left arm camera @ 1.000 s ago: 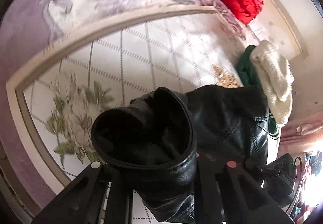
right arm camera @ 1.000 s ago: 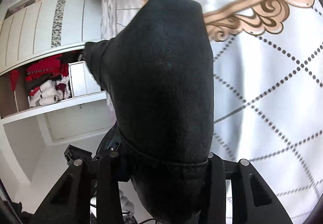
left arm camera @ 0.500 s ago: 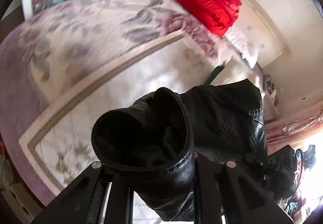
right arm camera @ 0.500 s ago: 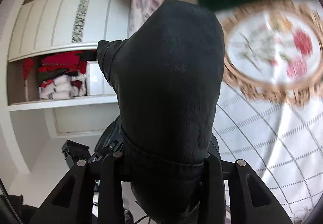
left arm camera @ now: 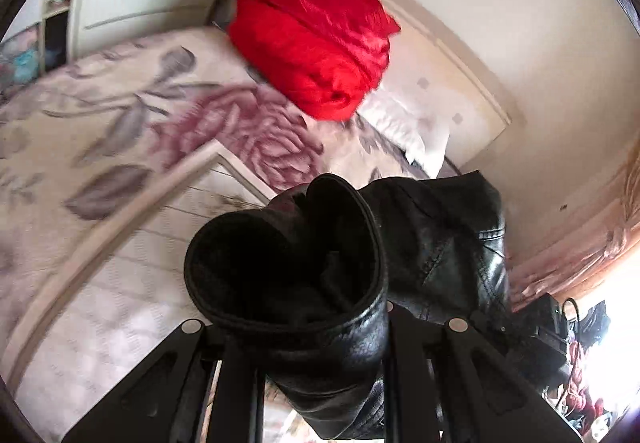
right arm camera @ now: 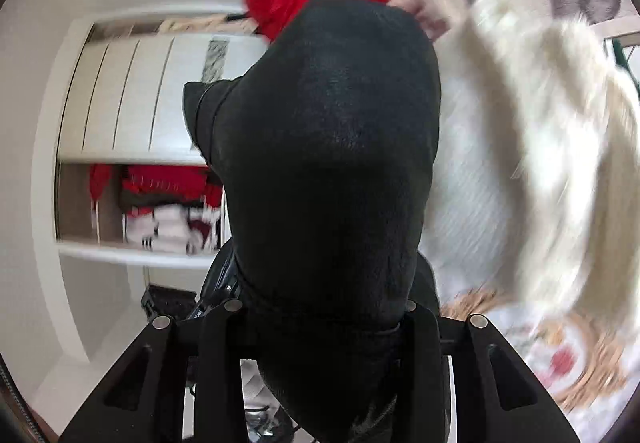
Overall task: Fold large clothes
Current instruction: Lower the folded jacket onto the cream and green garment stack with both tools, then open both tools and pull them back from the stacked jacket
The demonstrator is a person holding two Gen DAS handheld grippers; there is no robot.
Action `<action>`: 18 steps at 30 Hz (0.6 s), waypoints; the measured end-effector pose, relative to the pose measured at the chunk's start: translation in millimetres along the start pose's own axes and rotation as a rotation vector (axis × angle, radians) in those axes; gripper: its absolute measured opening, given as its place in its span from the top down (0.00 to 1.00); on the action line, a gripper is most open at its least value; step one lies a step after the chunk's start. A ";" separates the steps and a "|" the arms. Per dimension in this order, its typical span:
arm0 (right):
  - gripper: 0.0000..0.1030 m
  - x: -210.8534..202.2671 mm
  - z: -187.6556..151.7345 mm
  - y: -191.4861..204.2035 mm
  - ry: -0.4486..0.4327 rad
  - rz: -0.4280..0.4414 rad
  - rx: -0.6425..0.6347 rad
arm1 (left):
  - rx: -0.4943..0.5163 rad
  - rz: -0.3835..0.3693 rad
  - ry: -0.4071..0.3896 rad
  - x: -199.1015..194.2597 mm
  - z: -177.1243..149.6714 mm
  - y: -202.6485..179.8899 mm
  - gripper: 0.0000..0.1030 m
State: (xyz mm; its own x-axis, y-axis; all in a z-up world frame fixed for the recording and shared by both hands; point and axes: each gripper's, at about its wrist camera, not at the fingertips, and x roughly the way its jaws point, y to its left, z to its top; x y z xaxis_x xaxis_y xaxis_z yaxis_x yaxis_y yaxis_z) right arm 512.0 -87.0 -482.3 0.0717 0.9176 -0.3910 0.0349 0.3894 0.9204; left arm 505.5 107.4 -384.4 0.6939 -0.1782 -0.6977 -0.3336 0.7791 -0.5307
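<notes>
A black leather jacket (left arm camera: pixel 440 243) hangs in the air between my two grippers, above the bed. My left gripper (left arm camera: pixel 316 339) is shut on one sleeve cuff (left arm camera: pixel 288 267), whose open dark mouth faces the camera. My right gripper (right arm camera: pixel 320 327) is shut on another part of the same jacket (right arm camera: pixel 332 147), which bulges up and fills the middle of the right wrist view. The fingertips of both grippers are hidden by the leather.
The bed has a floral cover (left arm camera: pixel 120 131) and a white quilted sheet (left arm camera: pixel 132 275). A red bundle (left arm camera: pixel 316 39) lies by the headboard (left arm camera: pixel 460 83). A cream fluffy garment (right arm camera: pixel 552 131) lies on the bed. A white wardrobe with open shelves (right arm camera: pixel 152 203) stands behind.
Both grippers have lifted and tilted up with the jacket. The views swung from the quilted sheet toward the headboard, red bundle and wardrobe. The grips have not changed.
</notes>
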 end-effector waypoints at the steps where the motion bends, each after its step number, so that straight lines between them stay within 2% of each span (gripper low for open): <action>1: 0.63 1.0 17.4 -15.6 0.001 -0.009 0.014 | 0.008 0.000 0.029 24.0 -0.9 -1.4 0.88; 2: 0.63 -2.3 38.8 -41.9 -0.020 -0.045 0.045 | 0.017 0.016 0.074 56.4 -9.0 -3.4 0.88; 5: 0.60 -8.3 65.9 -98.9 -0.027 -0.114 0.108 | 0.039 0.060 0.188 121.2 -34.5 1.6 0.84; 8: 0.52 -10.8 72.0 -122.7 -0.039 -0.136 0.111 | 0.091 0.081 0.224 142.1 -51.3 8.5 0.69; 9: 0.51 -11.8 71.0 -126.4 -0.037 -0.139 0.112 | 0.115 0.084 0.227 142.5 -52.9 9.7 0.67; 11: 0.38 -8.7 69.0 -120.5 -0.026 -0.180 0.104 | 0.132 0.095 0.238 138.2 -52.1 8.3 0.62; 14: 0.18 -5.4 53.1 -88.7 -0.037 -0.444 0.004 | 0.201 0.149 0.238 126.5 -53.6 -7.8 0.46; 16: 0.18 -11.1 48.6 -61.4 -0.077 -0.621 -0.072 | 0.281 0.195 0.223 113.8 -54.6 -19.5 0.24; 17: 0.14 -12.5 39.7 -44.8 -0.114 -0.741 -0.122 | 0.317 0.219 0.213 107.6 -55.9 -24.9 0.08; 18: 0.12 -13.3 33.7 -34.8 -0.134 -0.827 -0.154 | 0.348 0.242 0.198 102.6 -56.5 -28.2 0.05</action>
State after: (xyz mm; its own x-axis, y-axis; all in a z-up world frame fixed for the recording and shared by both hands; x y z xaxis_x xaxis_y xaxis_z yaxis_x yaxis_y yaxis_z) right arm 543.4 -115.5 -509.2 0.2005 0.3193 -0.9262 -0.0077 0.9459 0.3244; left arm 550.1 33.3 -468.2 0.4763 -0.0516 -0.8778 -0.2133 0.9617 -0.1722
